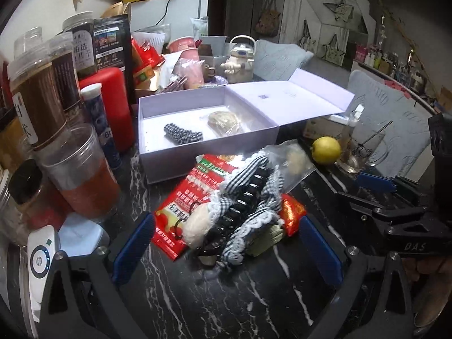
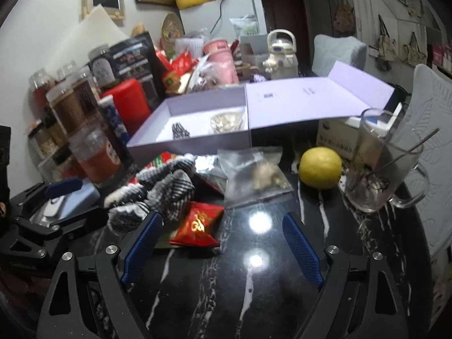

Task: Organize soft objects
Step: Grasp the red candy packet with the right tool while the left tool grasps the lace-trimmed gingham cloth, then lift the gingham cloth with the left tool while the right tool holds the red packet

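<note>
Left wrist view: your left gripper (image 1: pixel 226 243), jaws spread wide and empty, frames the gingham hair clip (image 1: pixel 248 197) lying straight ahead on the red packet (image 1: pixel 186 186). The clip's long axis runs diagonally, from near left to far right, so it sits skewed across the gap rather than square to the pads. This hand looks the nearer one. Your right gripper (image 2: pixel 223 243), also wide open with nothing between its fingers, has the clip (image 2: pixel 158 189) off to its left. The lavender box (image 1: pixel 197 152) waits just beyond, holding a smaller checked piece (image 1: pixel 183 137). Legible writing: "DAS" on the neighbouring gripper body, an "hp" logo on the white device (image 1: pixel 39 257); the Chinese print on the packet is too blurred to read.
</note>
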A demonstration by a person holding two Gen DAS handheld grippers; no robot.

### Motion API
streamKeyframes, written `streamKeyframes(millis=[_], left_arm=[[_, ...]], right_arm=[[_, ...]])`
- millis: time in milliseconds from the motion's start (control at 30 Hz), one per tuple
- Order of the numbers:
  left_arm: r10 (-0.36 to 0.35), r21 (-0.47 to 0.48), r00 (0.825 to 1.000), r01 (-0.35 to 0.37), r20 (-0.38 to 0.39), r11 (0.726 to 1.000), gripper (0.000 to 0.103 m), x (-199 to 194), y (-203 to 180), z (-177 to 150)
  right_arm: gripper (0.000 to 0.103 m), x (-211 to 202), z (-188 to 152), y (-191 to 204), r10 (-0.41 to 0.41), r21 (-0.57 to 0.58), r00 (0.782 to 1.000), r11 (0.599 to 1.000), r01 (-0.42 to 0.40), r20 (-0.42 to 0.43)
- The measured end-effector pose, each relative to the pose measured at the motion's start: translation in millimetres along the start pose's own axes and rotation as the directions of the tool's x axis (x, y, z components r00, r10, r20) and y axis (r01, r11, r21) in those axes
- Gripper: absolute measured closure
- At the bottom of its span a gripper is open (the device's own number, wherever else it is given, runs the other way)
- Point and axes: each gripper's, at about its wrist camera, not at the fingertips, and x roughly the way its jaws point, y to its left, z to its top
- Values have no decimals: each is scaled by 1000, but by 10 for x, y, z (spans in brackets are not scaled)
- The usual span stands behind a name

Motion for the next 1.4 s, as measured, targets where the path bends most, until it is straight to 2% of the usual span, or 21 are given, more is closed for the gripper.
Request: streamKeyframes(millis=[133, 267, 400, 433, 467, 500, 600, 833, 1067, 1133, 1233, 1300, 1400], left_arm=[[-3, 2, 1000, 3, 2, 1000, 0, 13, 58, -16], [-9, -2, 1000, 9, -7, 1000, 0, 45, 130, -10], [-21, 0, 999, 21, -25, 1000, 0, 127, 159, -11], [-26, 5, 999, 26, -27, 1000, 0, 149, 157, -10], [-28, 13, 999, 29, -31, 1000, 0, 177, 146, -6], [-27, 23, 999, 27, -38, 999, 0, 209, 130, 2], [-49, 33, 998, 51, -42, 998, 0, 267, 107, 46], [-100, 67, 991, 105, -85, 992, 0, 499, 7, 126], [-94, 78, 987, 105, -134, 991, 1, 731, -84, 115], [-73, 89, 987, 86, -142, 992, 6, 796, -109, 106], [-11, 119, 991, 27, -132, 993, 20, 816, -143, 97], [-18, 111, 993, 32, -120, 993, 30, 763, -134, 102], [-23, 115, 994, 35, -107, 993, 34, 650, -161, 90]], right_arm=[[17, 186, -18, 23, 20, -7, 999, 1000, -20, -35], [28, 441, -18, 39, 38, -16, 995, 999, -40, -97], [32, 694, -36, 61, 61, -22, 985, 998, -66, -160], [38, 727, -44, 62, 72, -21, 983, 997, -77, -167], [64, 760, -57, 73, 94, -23, 981, 995, -100, -172], [69, 777, -69, 95, 107, -38, 980, 993, -115, -170], [70, 765, -92, 125, 94, -86, 984, 990, -108, -152], [73, 602, -115, -59, 43, -54, 989, 997, -51, -140], [73, 412, -183, -176, 46, -26, 992, 998, -49, -120], [73, 380, -193, -193, 53, -16, 992, 998, -56, -117], [73, 333, -221, -208, 48, -11, 992, 999, -49, -118], [73, 288, -250, -208, 41, -14, 993, 999, -43, -112], [73, 226, -298, -218, 40, -7, 994, 999, -41, -101]])
